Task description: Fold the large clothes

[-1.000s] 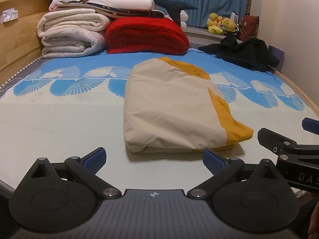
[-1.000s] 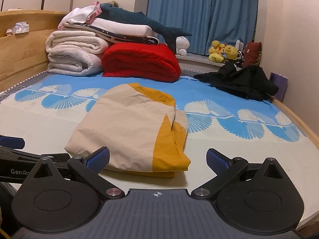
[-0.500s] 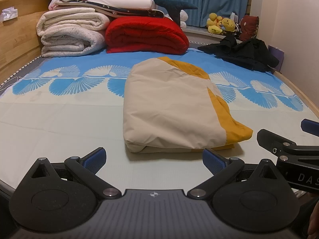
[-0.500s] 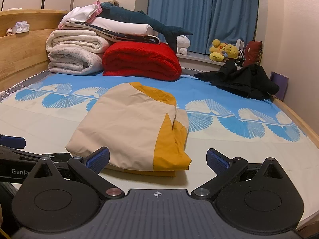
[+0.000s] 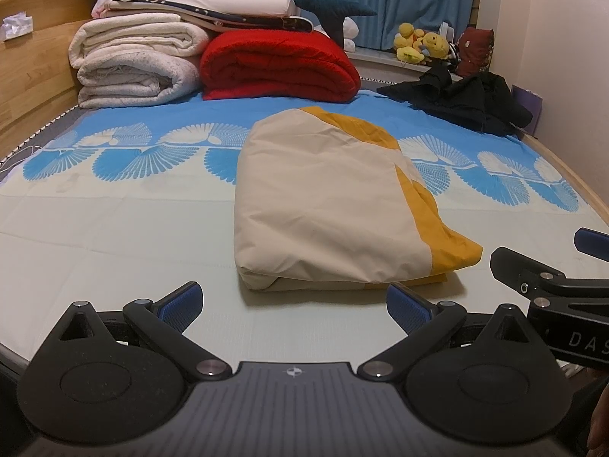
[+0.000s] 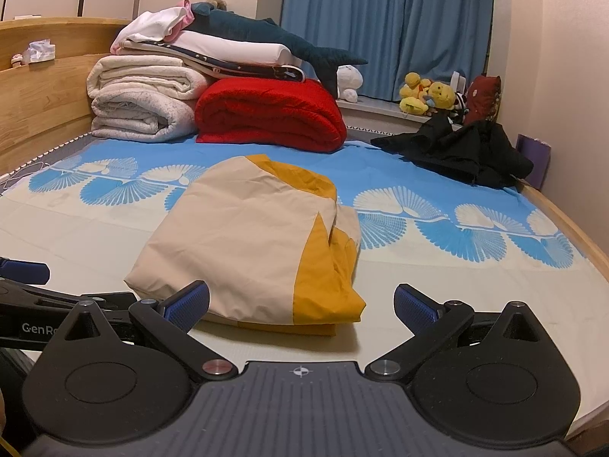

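A beige and mustard-yellow garment (image 5: 327, 205) (image 6: 259, 243) lies folded into a compact rectangle in the middle of the bed. My left gripper (image 5: 295, 301) hangs open just short of its near edge, nothing between the blue pads. My right gripper (image 6: 300, 301) is likewise open in front of the fold's yellow corner, and holds nothing. Each gripper shows at the edge of the other's view: the right one (image 5: 552, 266) at the right, the left one (image 6: 26, 278) at the left.
The bed sheet (image 5: 114, 228) is pale with blue fan patterns. Stacked white blankets (image 5: 137, 61), a red quilt (image 5: 281, 64) and a plush shark (image 6: 274, 38) fill the headboard end. A black heap of clothes (image 6: 460, 152) lies far right, near soft toys (image 6: 426, 95) and the wall.
Both grippers have drifted slightly, and the views shifted a little. The folded garment has not moved, and both grippers stay open.
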The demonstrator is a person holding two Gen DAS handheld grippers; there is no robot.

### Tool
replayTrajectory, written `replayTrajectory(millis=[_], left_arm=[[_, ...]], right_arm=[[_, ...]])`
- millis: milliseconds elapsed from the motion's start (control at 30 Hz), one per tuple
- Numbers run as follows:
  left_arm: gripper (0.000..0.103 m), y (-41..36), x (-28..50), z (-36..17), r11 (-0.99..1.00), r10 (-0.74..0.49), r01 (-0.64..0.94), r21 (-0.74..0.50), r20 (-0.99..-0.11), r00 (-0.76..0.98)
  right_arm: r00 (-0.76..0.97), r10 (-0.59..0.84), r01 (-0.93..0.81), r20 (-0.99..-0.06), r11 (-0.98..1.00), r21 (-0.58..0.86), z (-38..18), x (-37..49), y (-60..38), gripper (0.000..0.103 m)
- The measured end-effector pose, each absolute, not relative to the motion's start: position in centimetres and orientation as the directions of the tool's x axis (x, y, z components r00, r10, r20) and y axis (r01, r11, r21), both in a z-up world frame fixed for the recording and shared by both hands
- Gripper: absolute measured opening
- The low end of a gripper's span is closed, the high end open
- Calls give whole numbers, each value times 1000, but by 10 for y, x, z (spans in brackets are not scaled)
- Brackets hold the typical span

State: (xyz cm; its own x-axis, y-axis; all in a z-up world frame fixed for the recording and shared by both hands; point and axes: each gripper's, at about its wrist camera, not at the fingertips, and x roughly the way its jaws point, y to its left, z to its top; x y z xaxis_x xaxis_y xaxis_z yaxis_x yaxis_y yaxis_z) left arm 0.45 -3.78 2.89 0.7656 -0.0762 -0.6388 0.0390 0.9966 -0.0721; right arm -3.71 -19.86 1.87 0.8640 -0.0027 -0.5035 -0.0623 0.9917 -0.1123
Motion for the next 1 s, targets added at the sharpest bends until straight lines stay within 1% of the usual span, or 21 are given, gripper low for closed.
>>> replayTrajectory(millis=[1000], left_arm=[[102,-38,5,28,997,-77,39,-73,-641,764]], right_arm=[[862,-1,-63,-508,992,-110,19,-38,-200,102]])
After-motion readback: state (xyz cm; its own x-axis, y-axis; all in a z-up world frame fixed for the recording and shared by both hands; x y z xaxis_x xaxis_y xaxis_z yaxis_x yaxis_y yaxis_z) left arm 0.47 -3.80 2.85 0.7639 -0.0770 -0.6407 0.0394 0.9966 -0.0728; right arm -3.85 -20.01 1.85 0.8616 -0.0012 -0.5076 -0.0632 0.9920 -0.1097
